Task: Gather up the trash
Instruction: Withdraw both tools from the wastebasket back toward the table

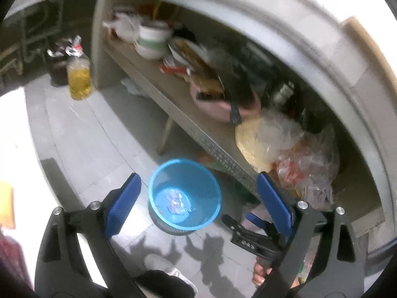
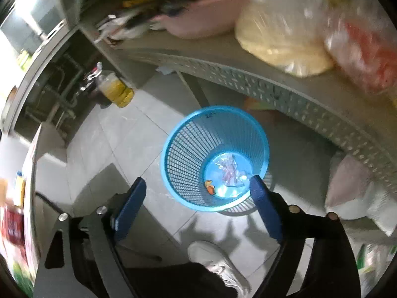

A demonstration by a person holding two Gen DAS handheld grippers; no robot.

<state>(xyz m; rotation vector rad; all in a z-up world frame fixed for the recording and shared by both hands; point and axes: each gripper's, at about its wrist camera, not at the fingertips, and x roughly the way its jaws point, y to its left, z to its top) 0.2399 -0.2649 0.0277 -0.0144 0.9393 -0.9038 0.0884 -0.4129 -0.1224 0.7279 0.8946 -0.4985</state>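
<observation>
A blue mesh waste basket (image 1: 158, 191) (image 2: 183, 159) stands on the grey tiled floor below both grippers. In its bottom lie a clear crumpled wrapper (image 1: 175, 200) (image 2: 229, 167) and a small orange scrap (image 2: 210, 187). My left gripper (image 1: 196, 202) hangs above the basket, open, with nothing between its blue pads. My right gripper (image 2: 197, 204) is also open and empty, over the basket's near rim. The right gripper's black frame (image 1: 250, 236) shows low in the left wrist view, held by a hand (image 1: 260, 273).
A low shelf (image 1: 173, 99) (image 2: 273, 84) beside the basket carries bowls (image 1: 151, 39), a pink basin (image 2: 206, 12) and plastic bags (image 1: 285, 144) (image 2: 285, 32). An oil bottle (image 1: 79, 74) (image 2: 114, 89) stands on the floor. The person's white shoe (image 2: 218, 263) is near the basket.
</observation>
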